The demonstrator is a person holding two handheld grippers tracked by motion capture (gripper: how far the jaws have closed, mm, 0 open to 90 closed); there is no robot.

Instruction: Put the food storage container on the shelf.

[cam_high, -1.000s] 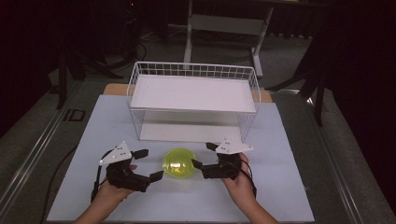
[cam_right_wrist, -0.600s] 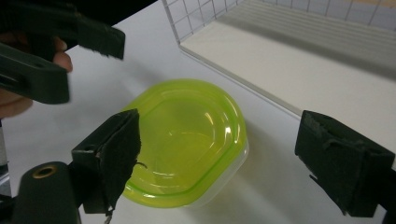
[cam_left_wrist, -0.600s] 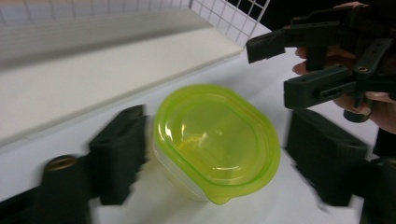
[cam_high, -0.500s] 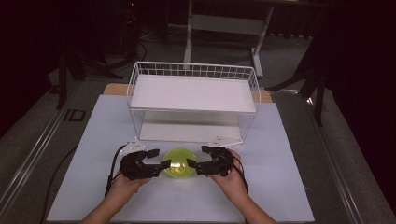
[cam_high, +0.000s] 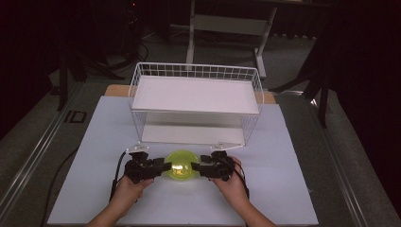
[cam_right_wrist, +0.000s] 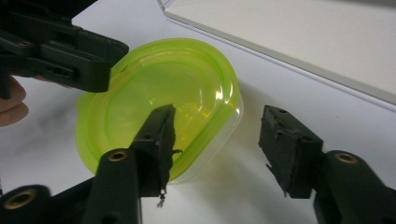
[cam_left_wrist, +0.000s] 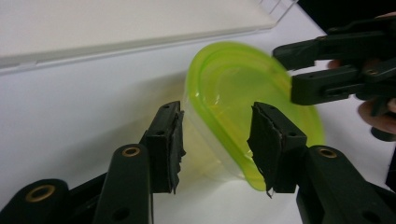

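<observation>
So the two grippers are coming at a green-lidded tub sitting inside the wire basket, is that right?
Not quite. The green-lidded tub sits on the white table in front of the wire basket, not inside it, as the high view shows. The left gripper and right gripper do flank it.

Setting: a lab or recording studio. Dark surrounds and black drapes ring a lit white surface [cam_high: 293,189]; stand legs [cam_high: 227,28] behind its far edge, floor cables [cam_high: 142,47] off its far-left corner.
</observation>
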